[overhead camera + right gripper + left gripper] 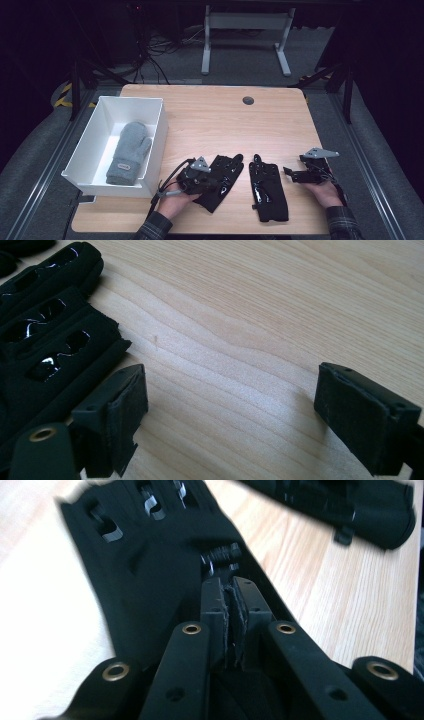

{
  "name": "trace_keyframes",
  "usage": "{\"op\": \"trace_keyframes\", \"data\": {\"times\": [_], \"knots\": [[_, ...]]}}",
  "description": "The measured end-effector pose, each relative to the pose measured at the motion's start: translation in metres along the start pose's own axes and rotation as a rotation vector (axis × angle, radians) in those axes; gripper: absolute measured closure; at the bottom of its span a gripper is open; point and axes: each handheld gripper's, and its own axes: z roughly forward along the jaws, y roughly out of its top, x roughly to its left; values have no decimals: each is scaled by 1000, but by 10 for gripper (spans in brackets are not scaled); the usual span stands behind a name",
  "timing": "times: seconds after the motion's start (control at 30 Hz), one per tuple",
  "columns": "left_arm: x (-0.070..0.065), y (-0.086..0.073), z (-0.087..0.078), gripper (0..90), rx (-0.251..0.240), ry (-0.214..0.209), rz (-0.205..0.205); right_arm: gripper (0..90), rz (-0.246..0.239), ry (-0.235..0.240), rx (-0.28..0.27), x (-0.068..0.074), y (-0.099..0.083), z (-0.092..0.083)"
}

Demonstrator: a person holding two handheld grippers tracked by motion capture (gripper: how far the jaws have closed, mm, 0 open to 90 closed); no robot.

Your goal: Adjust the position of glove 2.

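Left tongs (216, 184) clenched on thin edge of black padded fabric glove (223, 176) lying on wooden surface (210, 120), beside white plastic bin (155, 145); right tongs (289, 172) released, idle. Risk of slipping free on lift: shallow pinch, limp cloth dragging.

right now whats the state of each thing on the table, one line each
left claw: shut, pads together over the left black glove, pinch not clear
left black glove: flat on the table, fingers pointing away
right claw: open, nothing between the pads, beside the right black glove
right black glove: flat on the table, untouched
grey mitten: lying in the white bin
white bin: upright at the table's left edge, open top
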Motion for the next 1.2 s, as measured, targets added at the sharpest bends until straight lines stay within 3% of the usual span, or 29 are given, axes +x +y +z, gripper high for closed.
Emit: {"op": "trace_keyframes", "data": {"times": [0.07, 0.1, 0.23, 0.37, 0.53, 0.7, 0.77, 1.03, 1.2], "knots": [[5, 2, -5, 848, -15, 43, -15, 143, 0, 0, 0, 0, 0, 0], [11, 3, -7, 850, -25, 79, -43, 143, 0, 0, 0, 0, 0, 0], [24, 5, -8, 865, -22, 112, -81, 143, 0, 0, 0, 0, 0, 0], [31, 4, -4, 891, 24, 141, -89, 143, 0, 0, 0, 0, 0, 0], [24, -2, 5, 896, 95, 112, -84, 143, 0, 0, 0, 0, 0, 0], [14, -1, 9, 896, 105, 72, -70, 143, 0, 0, 0, 0, 0, 0], [8, 0, 13, 896, 107, 38, -58, 143, 0, 0, 0, 0, 0, 0], [-7, 5, 24, 892, 115, -14, -24, 143, 0, 0, 0, 0, 0, 0], [-1, 8, 19, 814, 79, 28, -51, 143, 0, 0, 0, 0, 0, 0]]}}
